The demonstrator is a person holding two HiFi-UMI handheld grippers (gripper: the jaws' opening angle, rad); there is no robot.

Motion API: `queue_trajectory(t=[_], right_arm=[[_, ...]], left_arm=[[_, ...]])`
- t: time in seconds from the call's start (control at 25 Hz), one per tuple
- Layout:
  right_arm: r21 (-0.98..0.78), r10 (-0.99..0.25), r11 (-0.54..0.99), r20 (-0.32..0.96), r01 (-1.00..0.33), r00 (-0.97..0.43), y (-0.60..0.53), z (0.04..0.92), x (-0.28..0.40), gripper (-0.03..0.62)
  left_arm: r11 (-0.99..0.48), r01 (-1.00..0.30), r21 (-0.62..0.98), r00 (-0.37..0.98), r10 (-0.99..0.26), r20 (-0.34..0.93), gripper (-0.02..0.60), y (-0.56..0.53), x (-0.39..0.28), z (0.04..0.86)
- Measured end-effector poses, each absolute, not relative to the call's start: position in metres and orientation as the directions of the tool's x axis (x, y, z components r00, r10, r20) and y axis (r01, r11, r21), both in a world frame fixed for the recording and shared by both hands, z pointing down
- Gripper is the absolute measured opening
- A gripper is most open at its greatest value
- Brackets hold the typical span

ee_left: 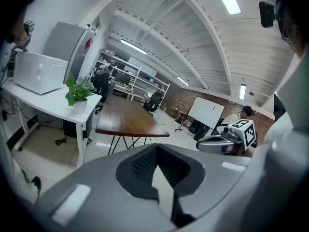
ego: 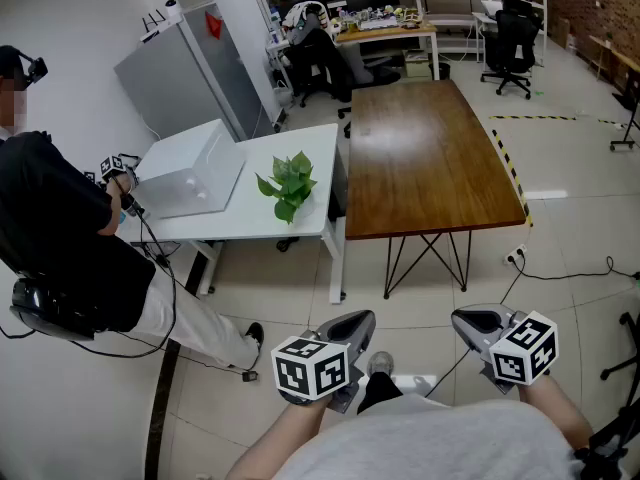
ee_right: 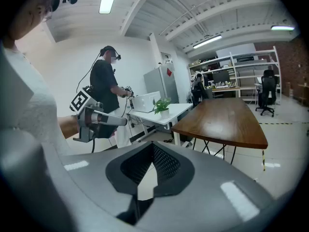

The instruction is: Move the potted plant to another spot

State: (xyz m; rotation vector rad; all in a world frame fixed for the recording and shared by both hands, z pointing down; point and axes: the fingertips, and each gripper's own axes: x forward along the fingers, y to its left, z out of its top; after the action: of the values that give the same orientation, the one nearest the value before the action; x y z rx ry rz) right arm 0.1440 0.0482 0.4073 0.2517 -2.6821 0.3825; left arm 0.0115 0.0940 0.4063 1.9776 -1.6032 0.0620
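1. Head view: the potted plant stands on the white table, near the edge that meets the wooden table and beside a white box. The left gripper and right gripper hang low over the floor, well apart from the plant and holding nothing. The plant looks small and probably light. Its leaves are soft and would bend or tear, so the stiff pot wall below the foliage is the likely place to grip. It should be kept upright so soil does not spill. The wooden top is bare and offers wide room. A second person occupies the white table's far left end.

2. Left gripper view: this gripper's jaws meet at their tips with nothing between them. The plant sits close to the white table's corner, so the drop-off lies just beside the pot. The wooden table stretches clear behind it, and the right gripper shows at the side.

3. Right gripper view: these jaws are likewise pressed together and empty. The plant shows on the white table's near end, with the box behind it. The wooden table's long edge faces the camera, and open floor lies before it. The left gripper and the other person stand to the side.
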Motion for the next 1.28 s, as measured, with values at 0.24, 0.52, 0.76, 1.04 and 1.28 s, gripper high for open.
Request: queue_trajectory(t=[0.24,0.52,0.76,1.04,1.28], right_arm=[[-0.219,-0.096,0.954,0.421,-0.204,-0.902,-0.003,0.418,0.085,0.003],[-0.163,-0.062,0.976,0.424,-0.144,-0.903,-0.067,0.426,-0.012,0.003],[-0.117,-0.087,0.981,0.433,-0.152,-0.897,-0.128,0.444,-0.110,0.024],[-0.091,-0.050,0.991,0.456,-0.103,-0.889,-0.155,0.450,-0.183,0.060],[-0.083,-0.046,0.992,0.478,-0.097,-0.877,-0.159,0.453,-0.191,0.066]], left_arm=[[-0.084,-0.907,0.412,0.259,-0.884,0.390,-0.005,0.047,-0.048,0.419],[-0.018,-0.907,0.422,0.218,-0.875,0.433,-0.005,-0.002,-0.141,0.437],[0.045,-0.896,0.442,0.197,-0.851,0.487,-0.005,-0.034,-0.223,0.471],[0.047,-0.894,0.446,0.198,-0.852,0.485,-0.005,-0.066,-0.281,0.471],[0.028,-0.891,0.454,0.229,-0.835,0.501,-0.005,-0.078,-0.280,0.475]])
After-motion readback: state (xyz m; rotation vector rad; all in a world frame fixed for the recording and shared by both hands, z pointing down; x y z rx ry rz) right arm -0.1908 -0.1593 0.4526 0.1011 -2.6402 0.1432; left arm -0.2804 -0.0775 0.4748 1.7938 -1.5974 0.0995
